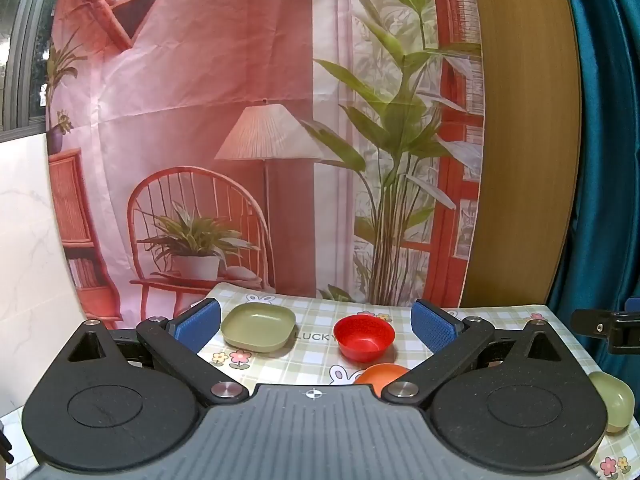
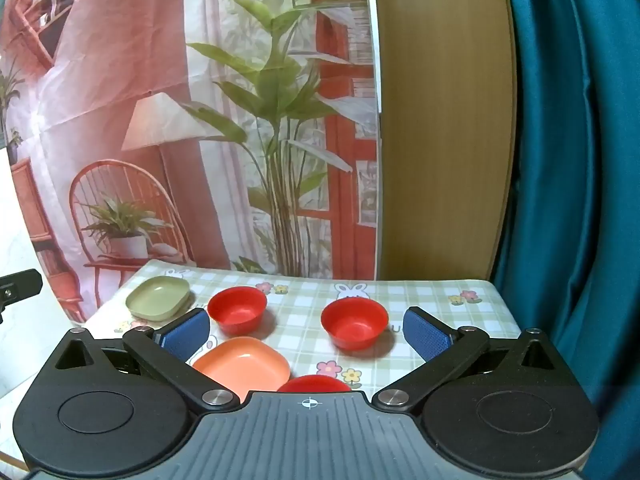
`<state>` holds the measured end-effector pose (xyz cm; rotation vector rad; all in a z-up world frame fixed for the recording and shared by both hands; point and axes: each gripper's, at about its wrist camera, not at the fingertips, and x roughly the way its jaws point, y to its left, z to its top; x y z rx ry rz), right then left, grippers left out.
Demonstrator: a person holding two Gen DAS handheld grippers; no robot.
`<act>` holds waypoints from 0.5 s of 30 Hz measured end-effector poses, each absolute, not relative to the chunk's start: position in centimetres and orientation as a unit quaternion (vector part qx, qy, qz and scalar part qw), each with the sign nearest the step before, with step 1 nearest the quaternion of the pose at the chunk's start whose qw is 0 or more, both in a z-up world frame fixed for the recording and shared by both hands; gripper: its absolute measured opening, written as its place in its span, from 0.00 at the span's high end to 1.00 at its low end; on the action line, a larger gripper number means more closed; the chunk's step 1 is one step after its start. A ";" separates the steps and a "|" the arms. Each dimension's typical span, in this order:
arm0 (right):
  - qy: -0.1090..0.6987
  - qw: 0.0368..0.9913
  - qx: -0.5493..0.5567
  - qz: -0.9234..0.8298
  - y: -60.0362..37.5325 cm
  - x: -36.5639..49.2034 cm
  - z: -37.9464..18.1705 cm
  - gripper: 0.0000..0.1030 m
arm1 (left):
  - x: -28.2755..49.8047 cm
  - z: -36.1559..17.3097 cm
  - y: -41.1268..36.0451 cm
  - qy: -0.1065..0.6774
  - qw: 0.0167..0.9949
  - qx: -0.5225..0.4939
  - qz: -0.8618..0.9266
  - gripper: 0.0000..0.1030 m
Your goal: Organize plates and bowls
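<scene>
In the left wrist view my left gripper [image 1: 316, 328] is open above the table's near edge, with nothing between its blue pads [image 1: 198, 326]. Beyond it sit a green square plate [image 1: 259, 327] and a red bowl [image 1: 364, 337]. An orange plate [image 1: 382, 374] is half hidden by the gripper body, and a green bowl [image 1: 612, 406] lies at the far right. My right gripper [image 2: 306, 334] is also open and empty. Ahead of it are two red bowls [image 2: 237, 310] [image 2: 354, 322], the orange plate [image 2: 242, 364], the green plate [image 2: 158, 298] and a third red bowl [image 2: 314, 383], which is partly hidden.
The dishes stand apart on a checked tablecloth [image 2: 420, 296] with rabbits and flowers. A printed backdrop [image 1: 240, 120], a wooden panel [image 2: 440, 140] and a teal curtain [image 2: 580, 200] rise behind the table. A white wall panel [image 1: 28, 240] stands at the left.
</scene>
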<state>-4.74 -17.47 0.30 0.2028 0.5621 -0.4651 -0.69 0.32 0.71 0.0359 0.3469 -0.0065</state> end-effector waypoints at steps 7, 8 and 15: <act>0.275 0.929 0.104 -0.225 -17.5 -4.8 0.3 0.00 | -0.7 0.7 0.3 0.173 0.985 0.017 -0.003 0.01; 0.275 0.929 0.104 -0.225 -17.5 -4.8 0.3 0.00 | -0.7 0.7 0.3 0.173 0.985 0.017 -0.003 0.01; 0.274 0.929 0.104 -0.227 -17.6 -4.8 0.2 0.00 | -0.8 0.6 0.3 0.172 0.985 0.015 -0.001 0.01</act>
